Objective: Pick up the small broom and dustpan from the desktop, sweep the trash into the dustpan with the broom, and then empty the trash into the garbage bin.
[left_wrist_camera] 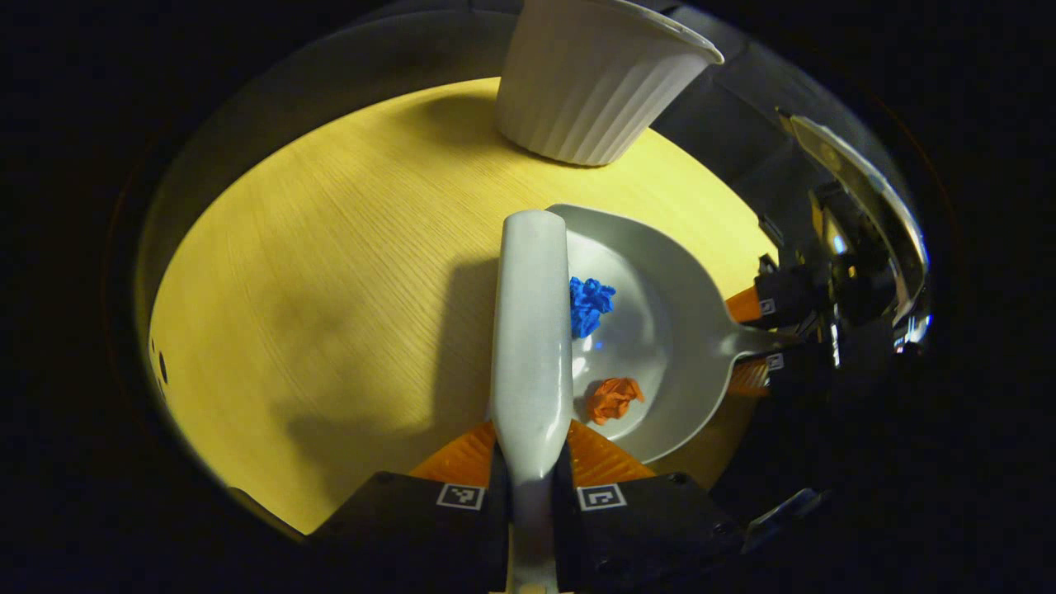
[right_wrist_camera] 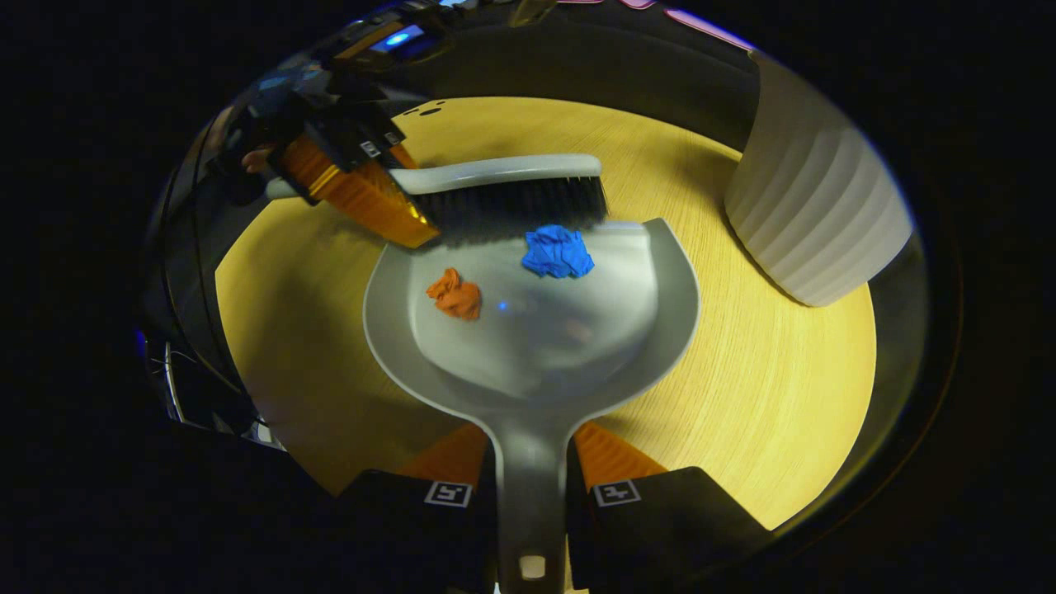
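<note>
My left gripper (left_wrist_camera: 530, 462) is shut on the handle of the small grey broom (left_wrist_camera: 532, 330), which reaches forward over the mouth of the dustpan. In the right gripper view the broom's dark bristles (right_wrist_camera: 516, 205) rest at the dustpan's front lip, held by the left gripper (right_wrist_camera: 363, 186). My right gripper (right_wrist_camera: 530, 462) is shut on the handle of the grey dustpan (right_wrist_camera: 536, 346), which lies flat on the wooden table. A blue paper ball (right_wrist_camera: 558, 252) and an orange paper ball (right_wrist_camera: 455, 294) lie inside the pan. The left gripper view shows the right gripper (left_wrist_camera: 763, 334) at the pan's handle.
A white ribbed garbage bin (left_wrist_camera: 590, 78) stands on the round yellow wooden table (left_wrist_camera: 330, 272) beyond the dustpan; in the right gripper view the bin (right_wrist_camera: 817, 223) is at the right. Dark booth surrounds the table's edge.
</note>
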Demonstrator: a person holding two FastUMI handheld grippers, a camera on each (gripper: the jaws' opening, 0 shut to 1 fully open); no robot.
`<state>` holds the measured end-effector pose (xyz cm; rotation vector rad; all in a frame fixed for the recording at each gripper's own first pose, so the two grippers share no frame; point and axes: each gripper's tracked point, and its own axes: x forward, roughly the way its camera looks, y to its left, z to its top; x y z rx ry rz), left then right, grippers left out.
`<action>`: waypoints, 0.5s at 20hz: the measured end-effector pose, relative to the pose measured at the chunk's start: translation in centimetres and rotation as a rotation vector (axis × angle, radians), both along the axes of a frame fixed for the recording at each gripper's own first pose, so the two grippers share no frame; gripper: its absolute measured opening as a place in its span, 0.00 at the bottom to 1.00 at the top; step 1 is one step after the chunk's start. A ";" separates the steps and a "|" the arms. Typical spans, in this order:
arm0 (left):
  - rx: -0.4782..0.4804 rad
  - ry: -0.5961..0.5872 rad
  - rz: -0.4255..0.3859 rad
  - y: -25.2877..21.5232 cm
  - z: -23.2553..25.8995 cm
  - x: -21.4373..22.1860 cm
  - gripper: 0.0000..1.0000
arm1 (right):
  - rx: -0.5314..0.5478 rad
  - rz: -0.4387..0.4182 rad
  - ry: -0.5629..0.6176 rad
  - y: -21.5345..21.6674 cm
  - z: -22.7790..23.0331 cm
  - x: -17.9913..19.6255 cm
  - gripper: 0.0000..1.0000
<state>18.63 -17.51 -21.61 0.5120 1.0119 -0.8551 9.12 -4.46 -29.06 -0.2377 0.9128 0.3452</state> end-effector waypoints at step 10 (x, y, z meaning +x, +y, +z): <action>-0.166 -0.212 0.411 7.6 5.4 -4.1 0.25 | 0.038 -0.050 -0.043 0.2 0.8 0.2 0.38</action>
